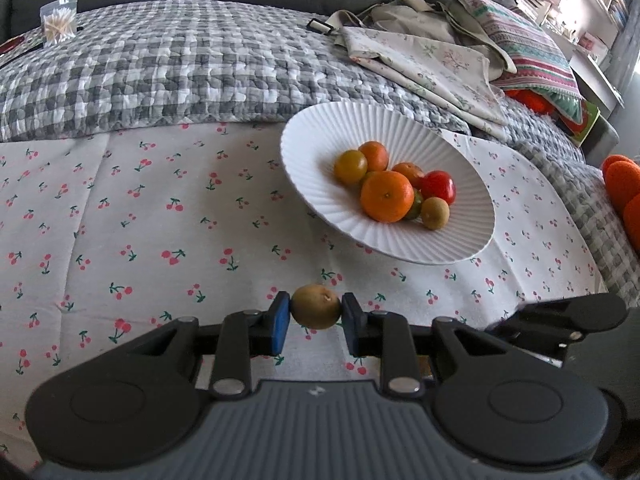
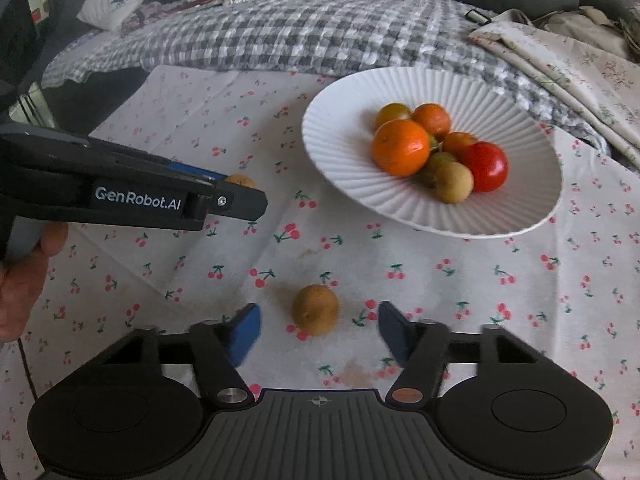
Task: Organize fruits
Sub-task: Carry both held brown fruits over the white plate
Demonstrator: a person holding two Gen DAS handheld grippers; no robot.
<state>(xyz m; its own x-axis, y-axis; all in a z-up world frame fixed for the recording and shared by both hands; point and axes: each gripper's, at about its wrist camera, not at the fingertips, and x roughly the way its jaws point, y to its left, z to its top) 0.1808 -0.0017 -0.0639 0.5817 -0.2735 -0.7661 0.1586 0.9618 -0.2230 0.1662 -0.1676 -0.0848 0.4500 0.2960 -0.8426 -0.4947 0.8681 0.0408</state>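
My left gripper (image 1: 316,322) is shut on a small brown fruit (image 1: 316,307), held above the cherry-print cloth (image 1: 160,220). The right wrist view shows that gripper from the side (image 2: 240,190), with the fruit (image 2: 240,181) peeking over its tip. My right gripper (image 2: 318,332) is low over the cloth. A second brown fruit (image 2: 315,309) lies between its blue pads (image 2: 244,334), which stand clear of it on both sides. The white ribbed plate (image 1: 400,120) (image 2: 348,152) holds several fruits, among them an orange (image 1: 387,196) (image 2: 401,147) and a red one (image 1: 439,187) (image 2: 486,166).
A grey checked quilt (image 1: 180,64) lies behind the cloth, with folded floral fabric (image 1: 432,64) to the right of it. A clear packet of cotton swabs (image 1: 59,22) sits far back. Orange objects (image 1: 622,184) are at the right edge. A person's hand (image 2: 24,280) holds the left gripper.
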